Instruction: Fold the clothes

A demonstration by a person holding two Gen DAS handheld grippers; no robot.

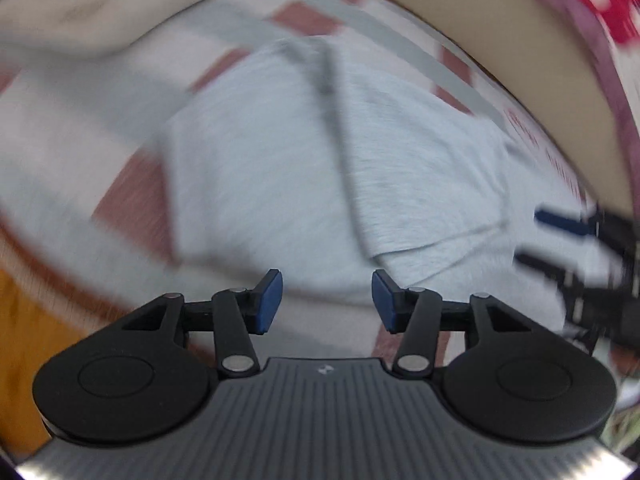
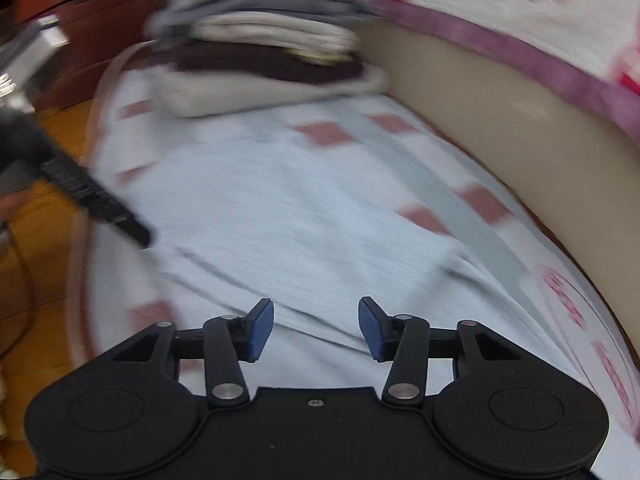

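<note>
A pale blue-grey garment lies partly folded on a bed covered by a white sheet with red squares and grey stripes. My left gripper hangs open just above the garment's near edge, nothing between its blue pads. In the left wrist view the right gripper shows at the right edge, over the garment's right side. In the right wrist view the same garment spreads ahead, and my right gripper is open over its near folds. The left gripper's dark finger enters from the left. Both views are motion-blurred.
A stack of folded clothes sits at the far end of the bed. A beige padded bed frame with a purple-edged floral cover runs along the right. Orange wooden floor and a red-brown dresser lie to the left.
</note>
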